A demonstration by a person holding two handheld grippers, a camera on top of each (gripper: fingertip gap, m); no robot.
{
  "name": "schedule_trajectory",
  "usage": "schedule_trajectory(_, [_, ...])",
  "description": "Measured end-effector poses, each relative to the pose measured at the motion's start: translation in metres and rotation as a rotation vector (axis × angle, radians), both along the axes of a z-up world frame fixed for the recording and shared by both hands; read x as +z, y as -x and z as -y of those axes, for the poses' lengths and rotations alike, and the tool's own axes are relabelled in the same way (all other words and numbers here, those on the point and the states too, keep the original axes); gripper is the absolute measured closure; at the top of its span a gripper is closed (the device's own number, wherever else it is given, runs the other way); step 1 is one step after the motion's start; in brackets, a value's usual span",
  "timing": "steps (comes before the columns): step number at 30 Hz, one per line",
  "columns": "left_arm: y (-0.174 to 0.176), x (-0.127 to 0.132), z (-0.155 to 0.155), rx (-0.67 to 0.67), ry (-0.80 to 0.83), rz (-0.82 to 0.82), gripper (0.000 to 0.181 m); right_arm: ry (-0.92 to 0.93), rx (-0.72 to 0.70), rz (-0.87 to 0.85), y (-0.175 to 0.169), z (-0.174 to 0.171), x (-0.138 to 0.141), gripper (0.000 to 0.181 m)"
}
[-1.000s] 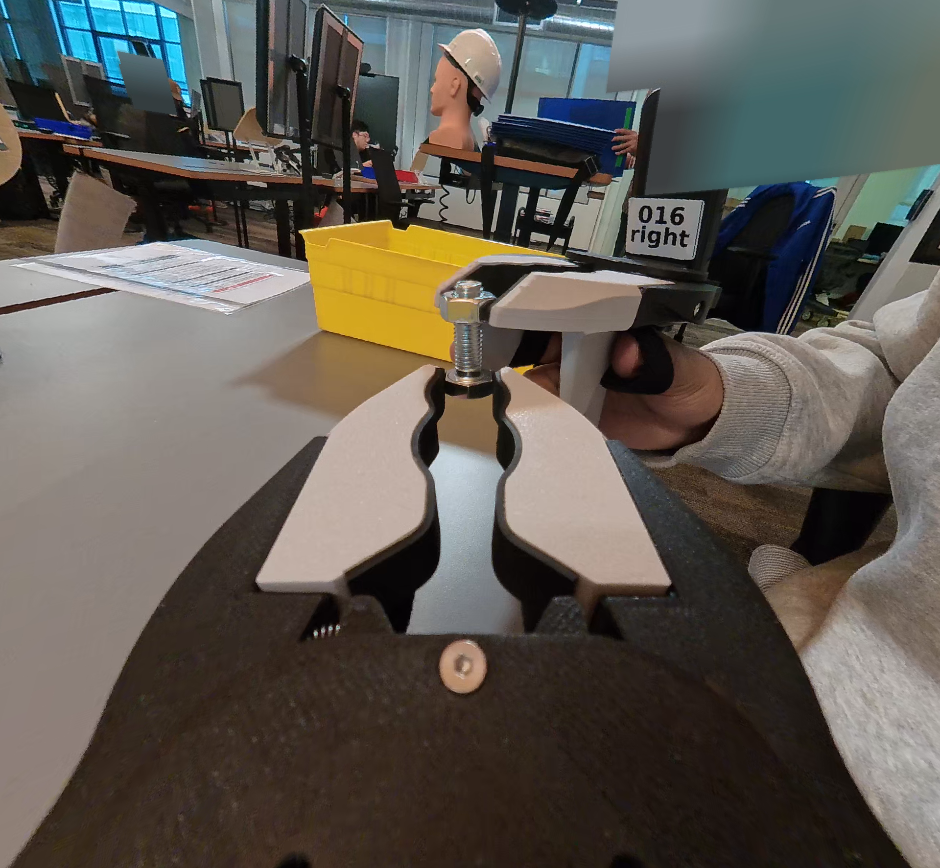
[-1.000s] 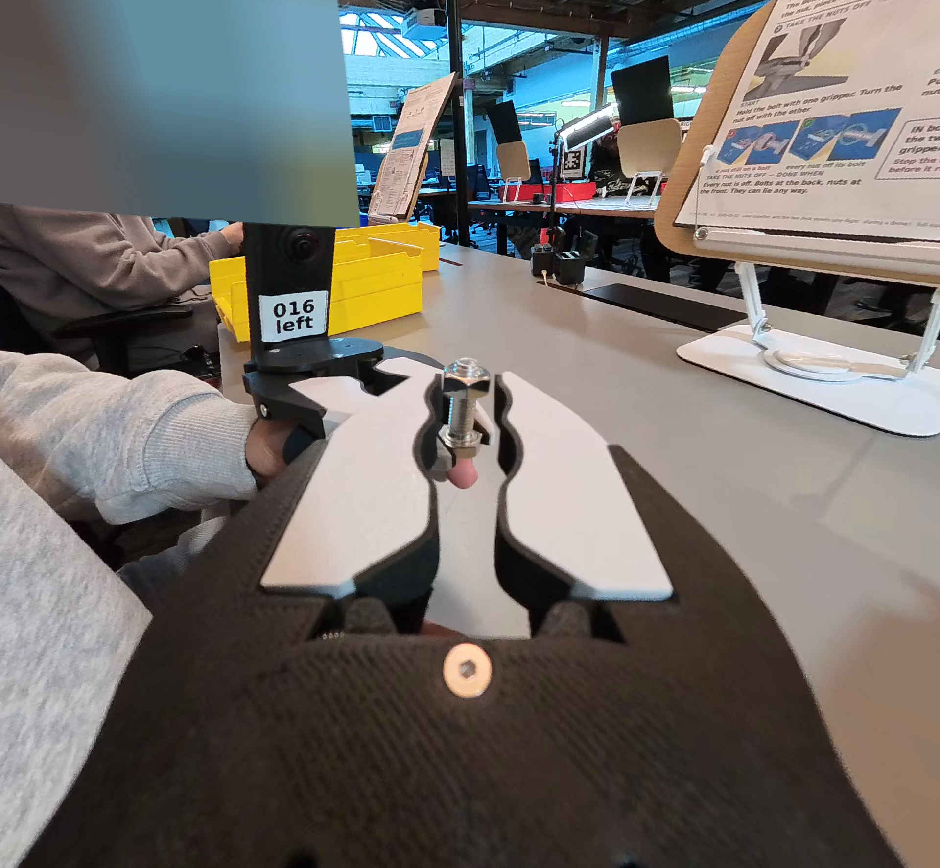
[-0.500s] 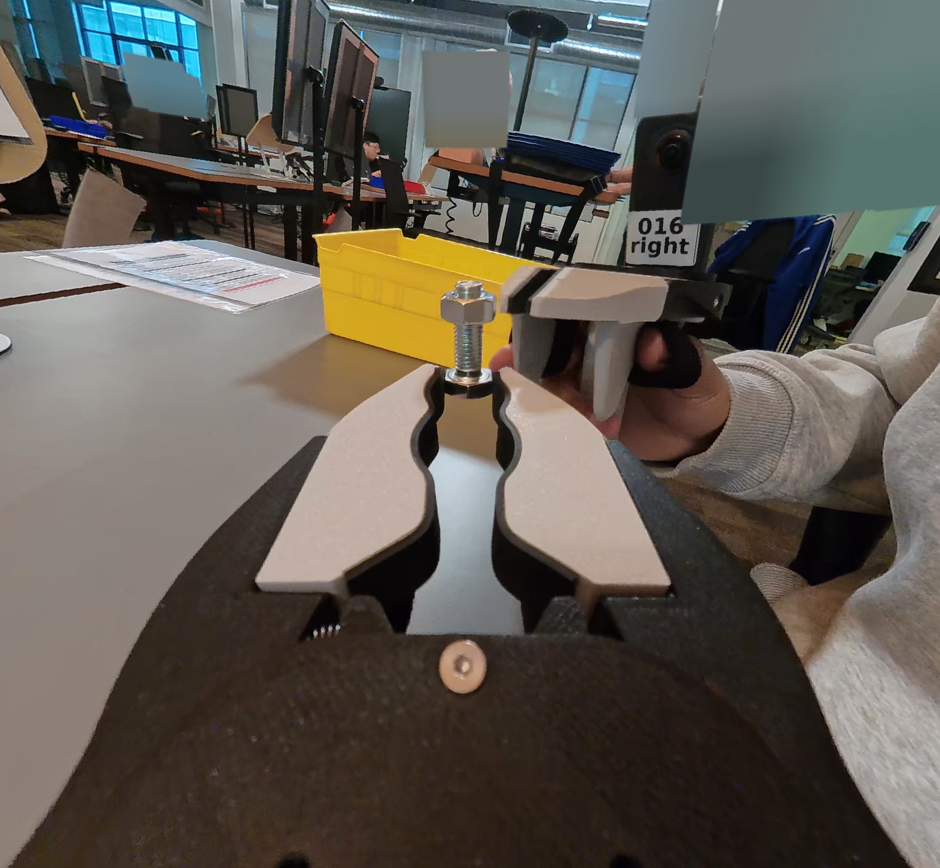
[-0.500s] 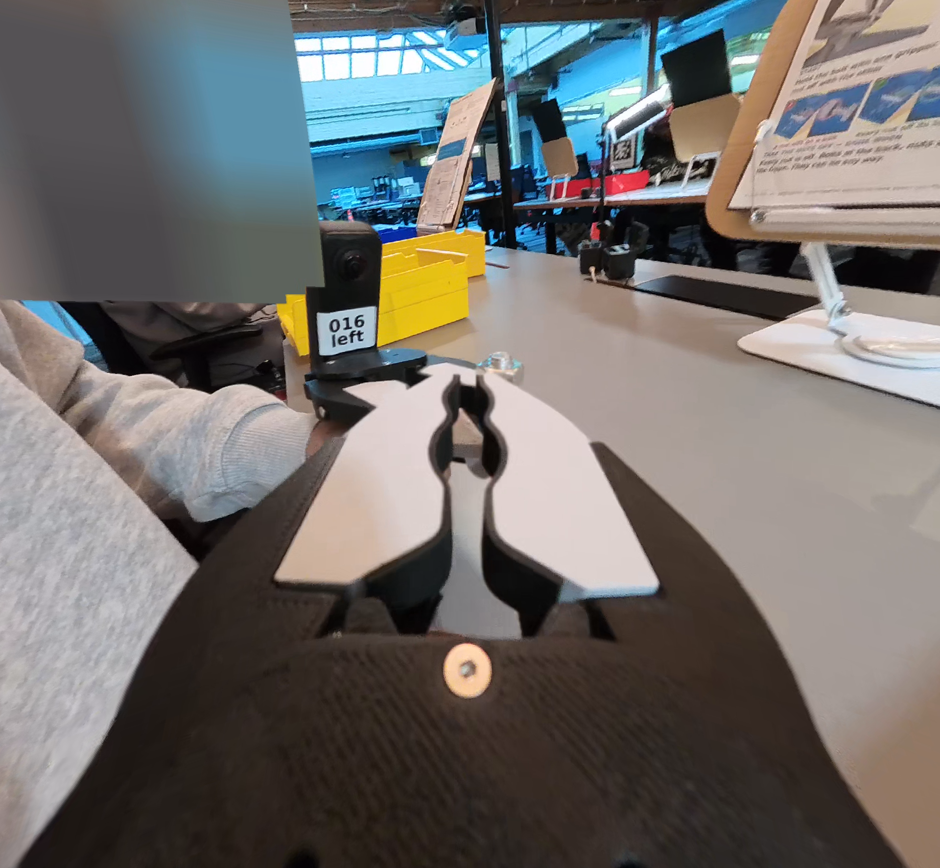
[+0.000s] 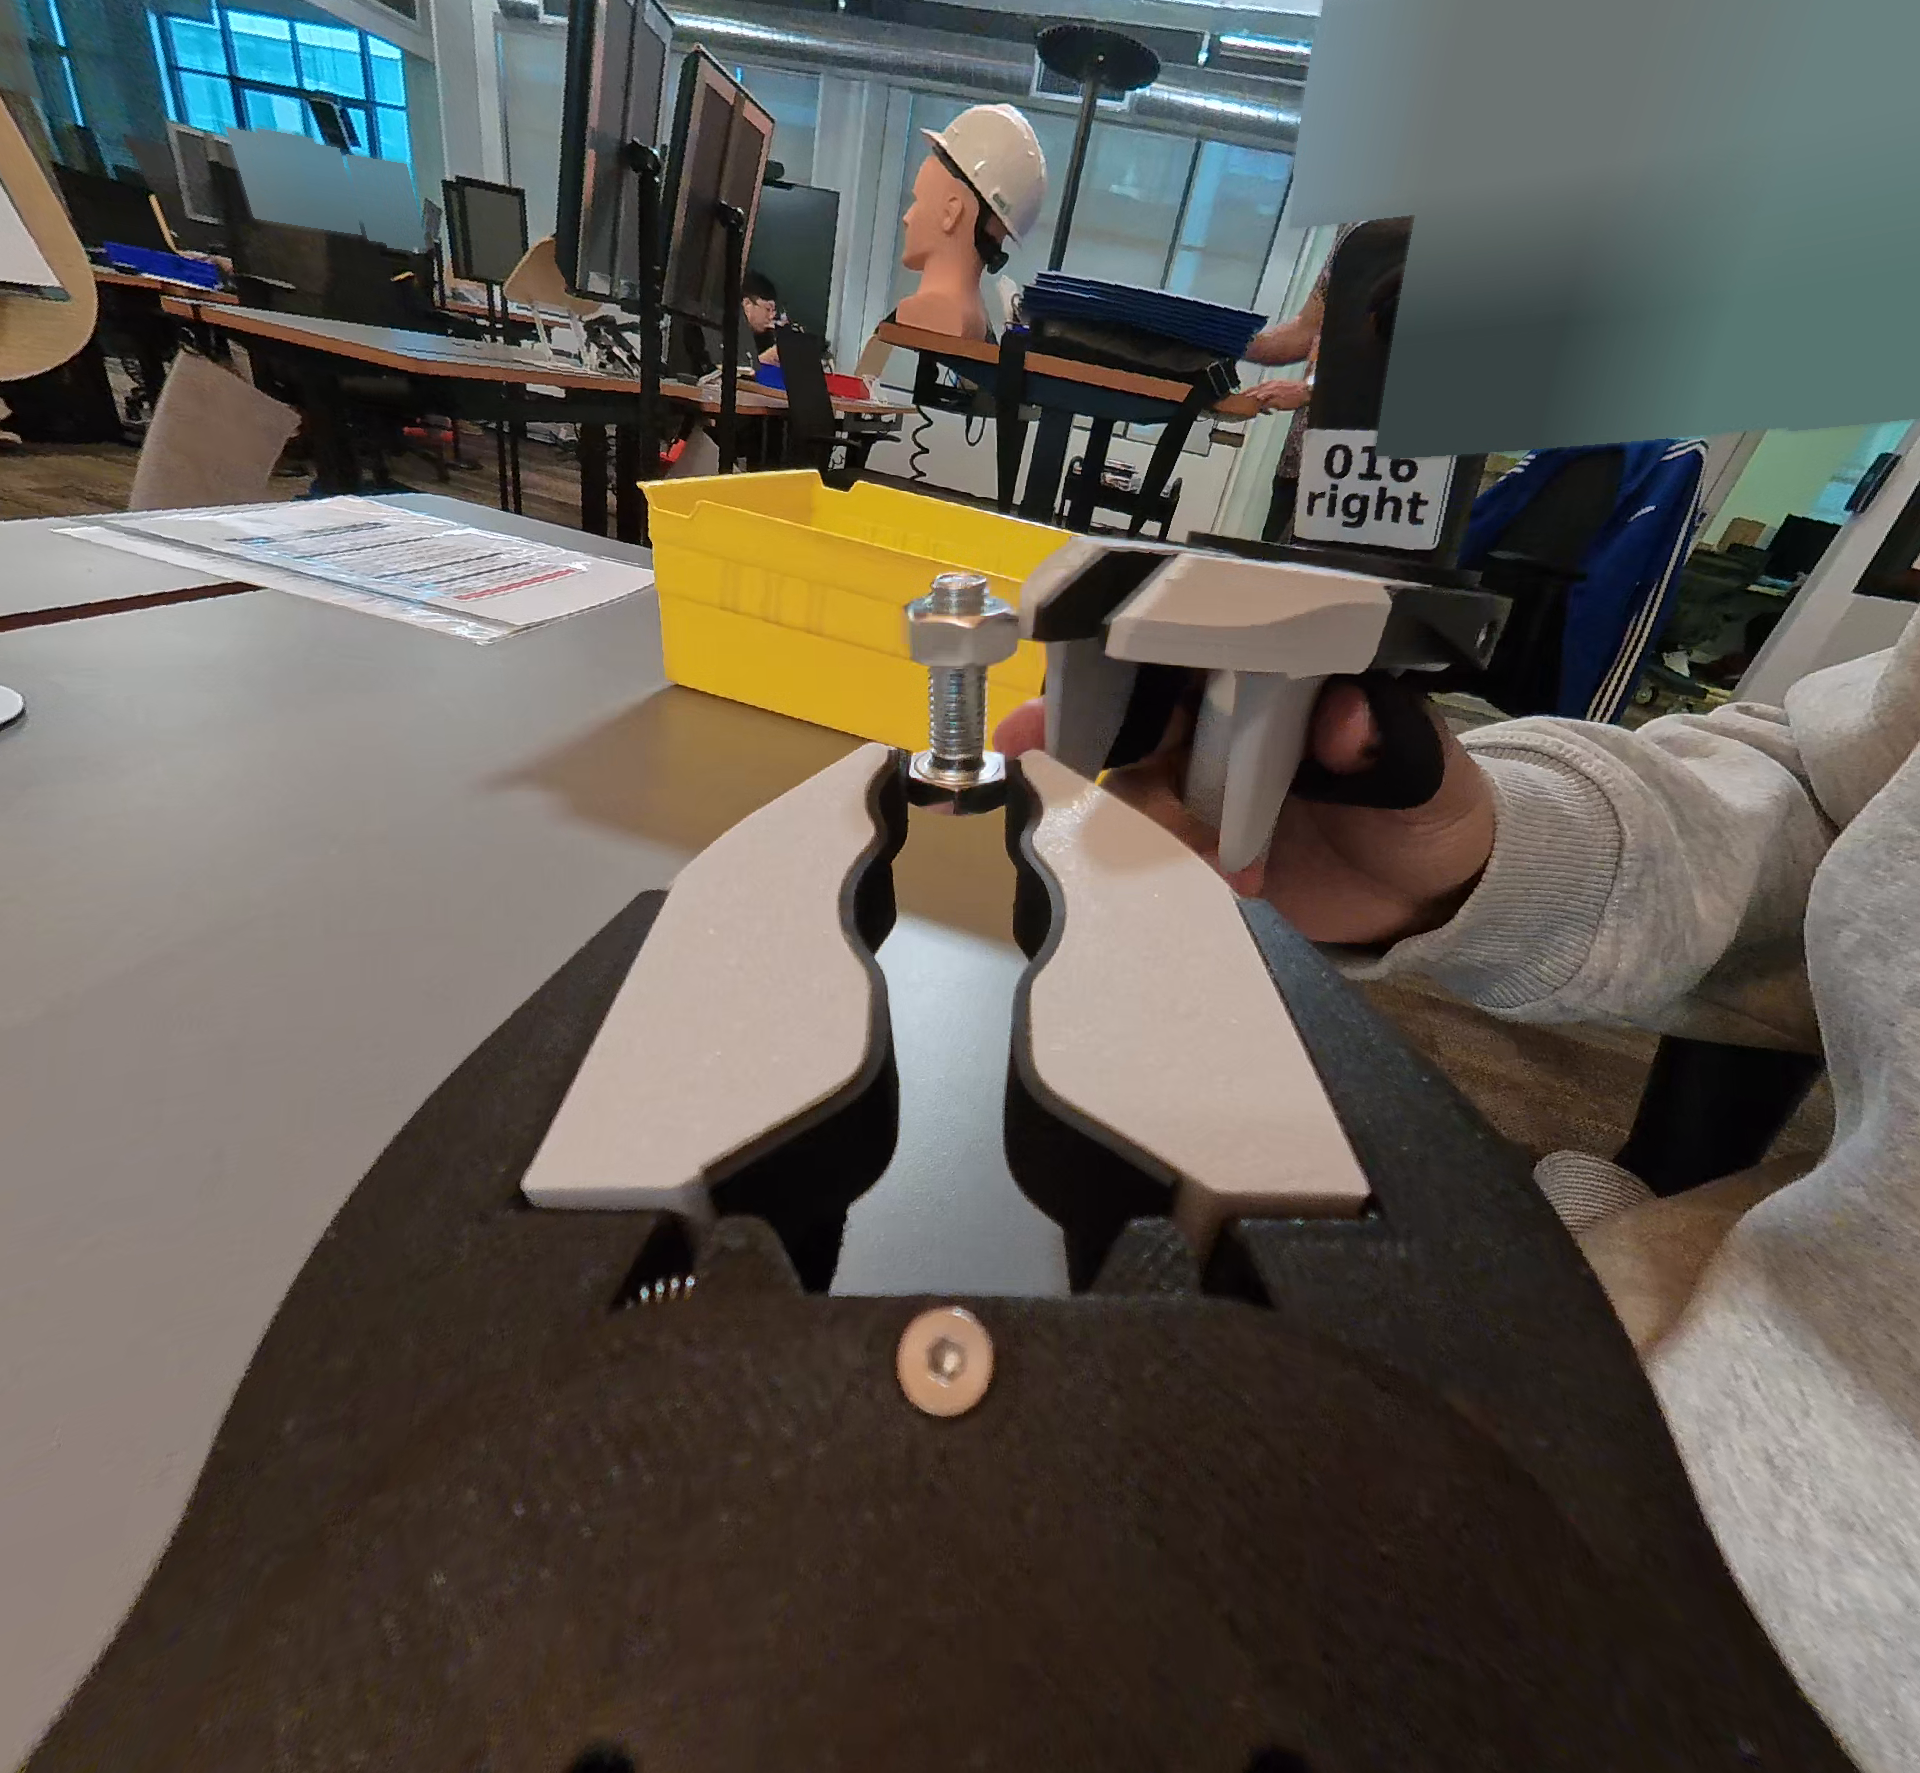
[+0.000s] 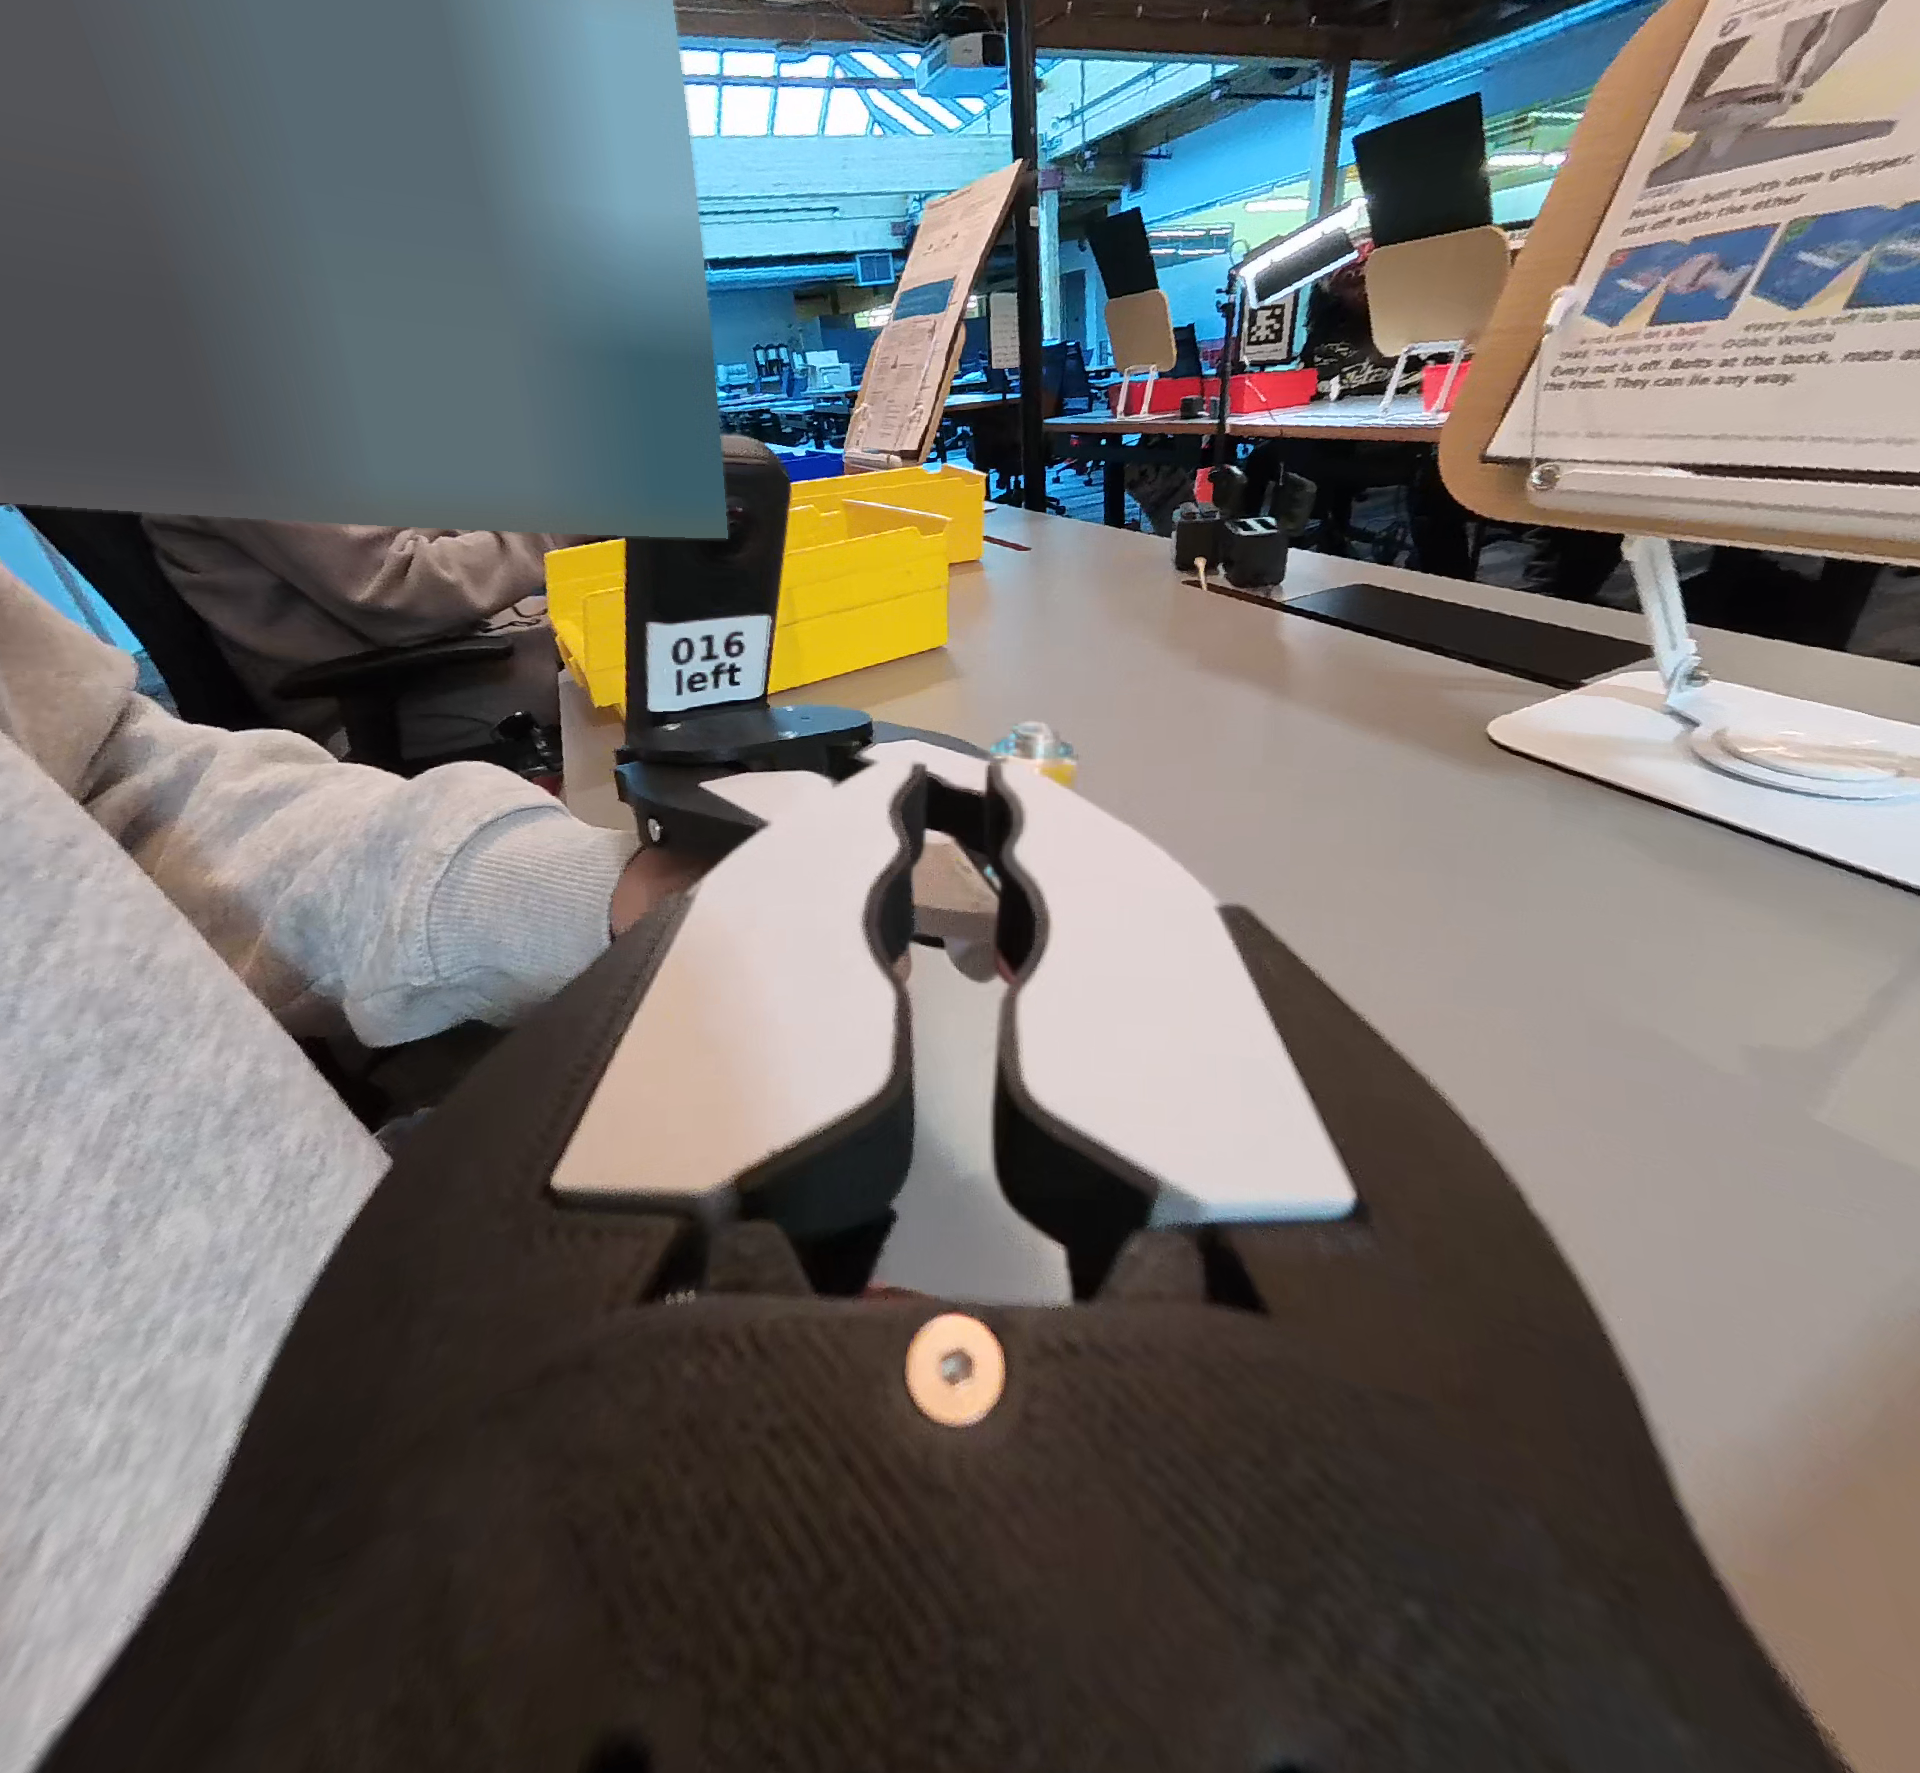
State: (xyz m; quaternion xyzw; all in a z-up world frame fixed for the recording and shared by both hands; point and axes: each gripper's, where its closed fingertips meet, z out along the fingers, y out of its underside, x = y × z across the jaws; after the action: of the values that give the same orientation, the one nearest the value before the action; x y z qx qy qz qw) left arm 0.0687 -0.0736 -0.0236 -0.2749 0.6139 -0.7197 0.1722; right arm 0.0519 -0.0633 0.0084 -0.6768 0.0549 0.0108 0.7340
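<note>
My left gripper (image 5: 954,776) is shut on the head of a silver bolt (image 5: 954,705) and holds it upright above the grey table (image 5: 312,840). A hex nut (image 5: 961,627) sits near the top of the thread. My right gripper (image 5: 1081,585) is level with the nut, just to its right and apart from it. In the right wrist view my right gripper (image 6: 954,788) is shut and empty. The bolt's top (image 6: 1032,744) shows just right of its fingertips. The left gripper's camera mount (image 6: 707,601) stands behind them on the left.
A yellow bin (image 5: 810,601) stands on the table behind the bolt, with a laminated sheet (image 5: 364,549) at the far left. To the right stand an instruction board (image 6: 1714,269) on a white base (image 6: 1766,767), more yellow bins (image 6: 862,570) and a black pad (image 6: 1455,627). Only a small space, under 4 cm, lies between the two pairs of fingers.
My right gripper was around the nut a second ago. It has come off, closed and moved to the right of the bolt. My left gripper still holds the bolt upright.
</note>
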Motion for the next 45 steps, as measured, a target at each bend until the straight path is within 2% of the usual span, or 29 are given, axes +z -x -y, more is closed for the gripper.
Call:
schedule_trajectory(4, [0.000, 0.000, 0.001, -0.001, -0.004, 0.004, 0.163, -0.011, -0.037, 0.009, -0.005, 0.002, 0.002, 0.167])
schedule_trajectory(10, [0.000, 0.000, 0.001, -0.002, -0.003, 0.004, 0.163, -0.011, -0.043, 0.003, -0.007, -0.003, -0.002, 0.143])
schedule_trajectory(13, [0.000, 0.000, 0.000, 0.000, -0.002, 0.004, 0.163, 0.005, -0.020, 0.017, -0.001, -0.003, -0.002, 0.151])
schedule_trajectory(15, [0.000, 0.000, 0.000, 0.001, 0.001, 0.001, 0.163, 0.009, 0.006, 0.028, 0.003, -0.001, 0.000, 0.172])
schedule_trajectory(18, [0.000, 0.000, 0.000, 0.000, -0.002, 0.004, 0.163, 0.003, -0.008, 0.027, 0.001, 0.000, 0.001, 0.174])
schedule_trajectory(23, [0.000, 0.000, 0.000, 0.000, -0.003, 0.003, 0.163, -0.017, -0.063, 0.028, -0.008, 0.001, 0.002, 0.153])
schedule_trajectory(27, [0.000, 0.000, 0.001, 0.000, -0.005, 0.004, 0.163, 0.004, -0.036, 0.005, -0.005, -0.004, -0.004, 0.145])
schedule_trajectory(29, [0.000, 0.000, 0.000, 0.000, -0.003, 0.004, 0.163, 0.011, -0.024, 0.020, -0.002, -0.004, -0.003, 0.150])
schedule_trajectory(31, [0.000, 0.000, 0.000, 0.001, 0.000, 0.001, 0.163, 0.022, -0.012, 0.043, 0.001, -0.001, -0.002, 0.172])
schedule_trajectory(32, [0.000, 0.000, 0.000, 0.001, 0.000, -0.001, 0.163, 0.027, -0.017, 0.047, 0.001, 0.000, -0.002, 0.177])
schedule_trajectory(34, [0.000, 0.000, 0.000, 0.000, -0.003, 0.001, 0.163, 0.029, -0.033, 0.045, -0.002, 0.000, -0.002, 0.177])
schedule_trajectory(39, [0.000, 0.000, 0.000, -0.001, -0.004, 0.001, 0.163, 0.002, -0.080, 0.042, -0.010, -0.001, -0.001, 0.149])
schedule_trajectory(41, [0.000, 0.000, 0.000, -0.001, -0.004, 0.000, 0.163, 0.011, -0.062, 0.034, -0.007, -0.003, -0.003, 0.145])
schedule_trajectory(43, [0.000, 0.000, 0.001, -0.002, -0.004, -0.001, 0.163, 0.024, -0.044, 0.032, -0.004, -0.004, -0.005, 0.150])
schedule_trajectory(44, [0.000, -0.001, 0.001, -0.003, -0.003, -0.003, 0.163, 0.031, -0.036, 0.036, -0.002, -0.002, -0.004, 0.158])
schedule_trajectory(45, [0.000, -0.001, 0.000, -0.003, -0.002, -0.008, 0.163, 0.041, -0.016, 0.037, 0.001, -0.001, -0.004, 0.180])
